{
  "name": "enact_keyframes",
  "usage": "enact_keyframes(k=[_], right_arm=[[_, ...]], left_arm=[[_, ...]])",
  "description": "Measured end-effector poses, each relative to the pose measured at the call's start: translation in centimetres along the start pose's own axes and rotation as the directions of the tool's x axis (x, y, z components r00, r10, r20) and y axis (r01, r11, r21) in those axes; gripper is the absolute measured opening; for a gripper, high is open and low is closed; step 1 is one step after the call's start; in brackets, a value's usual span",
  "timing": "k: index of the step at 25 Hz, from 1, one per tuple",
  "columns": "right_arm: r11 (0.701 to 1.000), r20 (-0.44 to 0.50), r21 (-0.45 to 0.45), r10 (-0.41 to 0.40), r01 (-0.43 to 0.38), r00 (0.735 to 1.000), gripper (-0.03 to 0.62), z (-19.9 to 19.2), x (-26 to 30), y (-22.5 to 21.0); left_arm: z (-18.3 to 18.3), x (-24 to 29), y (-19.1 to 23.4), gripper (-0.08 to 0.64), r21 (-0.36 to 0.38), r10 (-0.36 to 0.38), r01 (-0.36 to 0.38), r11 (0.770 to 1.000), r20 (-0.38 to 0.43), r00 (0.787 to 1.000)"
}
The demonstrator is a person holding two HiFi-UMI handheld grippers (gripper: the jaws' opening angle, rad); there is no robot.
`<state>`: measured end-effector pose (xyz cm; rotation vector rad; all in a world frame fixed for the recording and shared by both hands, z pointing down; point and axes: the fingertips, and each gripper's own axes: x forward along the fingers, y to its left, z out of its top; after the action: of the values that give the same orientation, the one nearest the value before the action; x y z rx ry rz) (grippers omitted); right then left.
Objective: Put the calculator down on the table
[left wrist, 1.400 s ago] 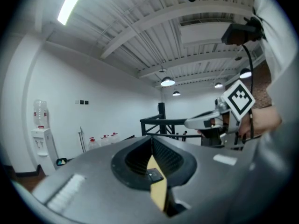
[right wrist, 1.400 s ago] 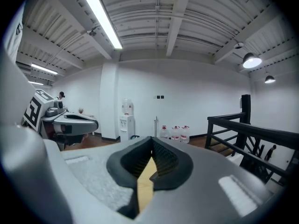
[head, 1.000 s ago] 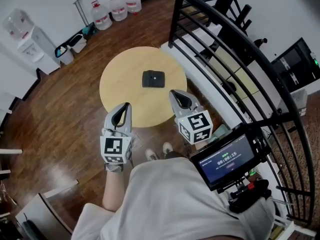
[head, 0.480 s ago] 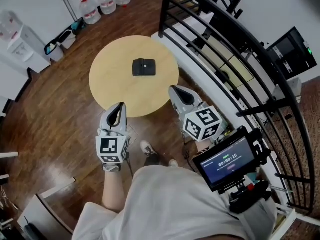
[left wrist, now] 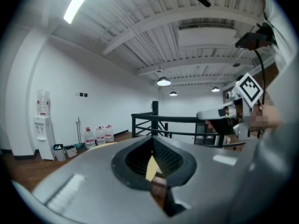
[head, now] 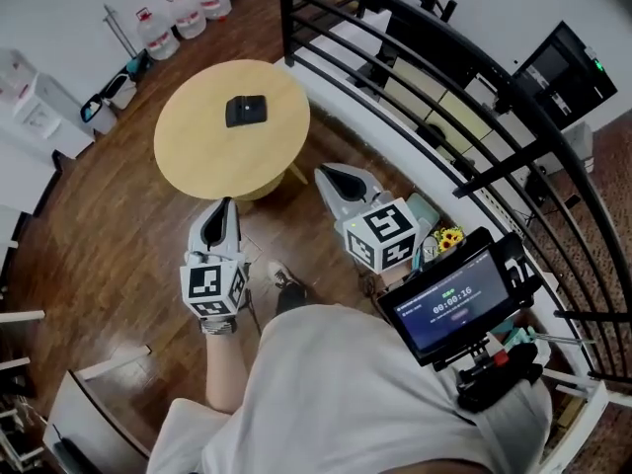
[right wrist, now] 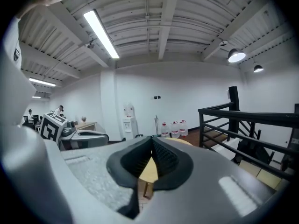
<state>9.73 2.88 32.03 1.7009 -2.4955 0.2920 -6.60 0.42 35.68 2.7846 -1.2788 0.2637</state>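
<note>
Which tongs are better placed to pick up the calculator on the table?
Left, narrowly: left tongs point straight at the calculator from the table's near edge; right tongs sit off to one side. Both shut, empty.

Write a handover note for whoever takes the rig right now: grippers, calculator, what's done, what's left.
Left gripper: shut, empty, held over the wood floor, short of the table.
Right gripper: shut, empty, also off the table.
Calculator: lies flat near the middle of the round table, with nothing touching it.
Done: the calculator is down on the table.
Left: nothing for this task, as far as the views show.
</note>
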Motion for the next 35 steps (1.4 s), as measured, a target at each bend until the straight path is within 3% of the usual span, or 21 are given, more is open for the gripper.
enact_keyframes(k=[7, 16, 25, 35], right_arm=[[1.000, 0.010, 0.017, 0.009, -0.009, 1.000, 0.003, -1.2, -8.6, 0.2], [0.998, 0.050, 0.022, 0.061, -0.062, 0.997, 0.003, -0.7, -14.9, 1.6], [0.994, 0.093, -0.055, 0.097, -0.092, 0.991, 0.003, 0.9, -15.2, 5.7], [0.988, 0.096, -0.087, 0.136, -0.128, 0.986, 0.003, 1.3, -13.9, 9.9]], left_arm=[[1.1, -4.5, -7.9, 0.008, 0.031, 0.005, -0.005, 0.999, 0.017, 1.000], [2.3, -8.8, -14.2, 0.006, 0.068, 0.018, -0.020, 0.998, 0.036, 0.999], [5.1, -11.4, -14.2, 0.008, 0.118, 0.010, -0.021, 0.993, 0.093, 0.996], [4.8, -13.4, -12.4, 0.008, 0.119, 0.004, -0.015, 0.993, 0.090, 0.996]])
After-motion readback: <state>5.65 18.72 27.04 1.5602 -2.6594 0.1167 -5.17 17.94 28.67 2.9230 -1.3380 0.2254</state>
